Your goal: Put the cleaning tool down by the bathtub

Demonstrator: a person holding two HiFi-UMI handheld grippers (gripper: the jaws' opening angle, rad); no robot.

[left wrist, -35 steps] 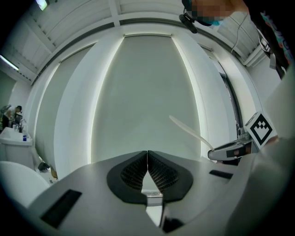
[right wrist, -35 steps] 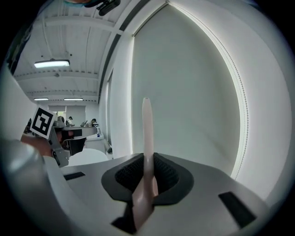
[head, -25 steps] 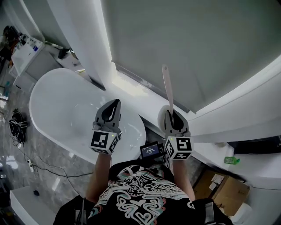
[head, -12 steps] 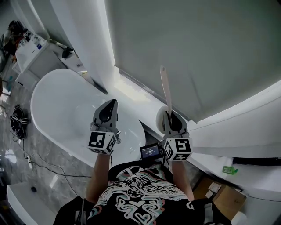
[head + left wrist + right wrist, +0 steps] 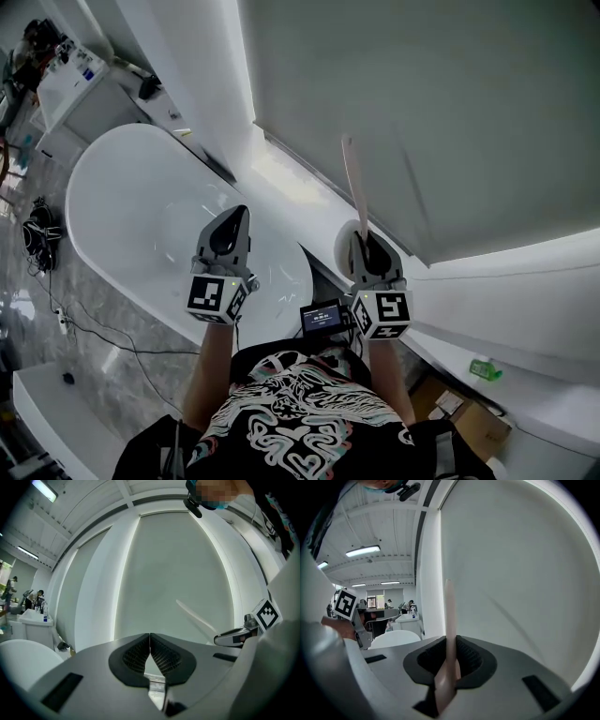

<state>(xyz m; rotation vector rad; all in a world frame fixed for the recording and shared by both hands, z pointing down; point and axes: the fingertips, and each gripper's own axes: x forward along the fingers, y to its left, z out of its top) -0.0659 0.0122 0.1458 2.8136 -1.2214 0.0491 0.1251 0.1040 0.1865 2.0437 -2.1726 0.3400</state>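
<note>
While the right gripper (image 5: 364, 246) clamped the long, pale beige cleaning tool (image 5: 354, 183), the left gripper (image 5: 232, 225) hung empty, jaws together, over the rim of the white oval bathtub (image 5: 112, 206).

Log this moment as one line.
right gripper: shut on cleaning tool | left gripper: shut, empty | cleaning tool: not yet down
</note>
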